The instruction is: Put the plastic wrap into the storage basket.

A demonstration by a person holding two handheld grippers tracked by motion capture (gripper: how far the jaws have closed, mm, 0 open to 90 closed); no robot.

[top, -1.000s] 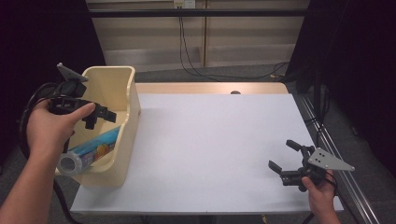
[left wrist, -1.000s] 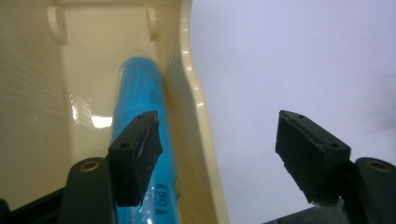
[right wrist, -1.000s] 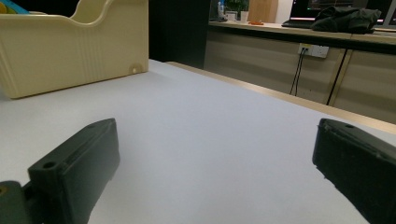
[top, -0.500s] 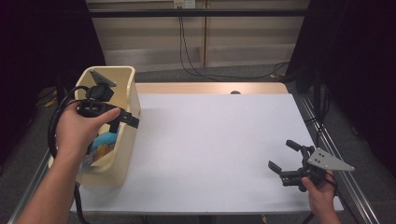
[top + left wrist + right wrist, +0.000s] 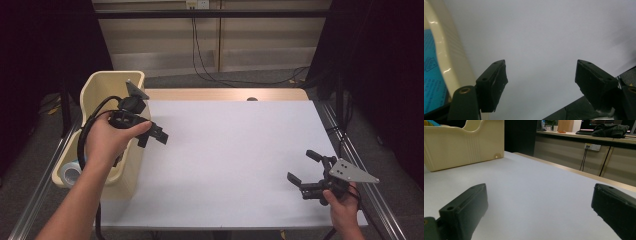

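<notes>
My left gripper (image 5: 152, 137) hangs just past the right wall of a cream plastic bin (image 5: 107, 82), over the white table (image 5: 230, 150). In the left gripper view its jaws (image 5: 540, 75) stand apart with nothing between them; they have just been opening. The bin's wall (image 5: 449, 55) runs along the left of that view, with a blue printed package (image 5: 430, 75) inside. A blue and white tube (image 5: 70, 171) lies in the bin's near end, partly hidden by my forearm. My right gripper (image 5: 300, 165) rests open and empty near the table's front right corner.
In the right gripper view (image 5: 539, 205) the bin (image 5: 461, 145) stands far off across the bare table top. Metal rails (image 5: 350, 145) run along the table's sides. Cables (image 5: 210, 70) hang down the wall behind the table.
My left hand has swung right and down from above the bin to just beyond its right wall, and its jaws have spread. The right hand has kept still.
</notes>
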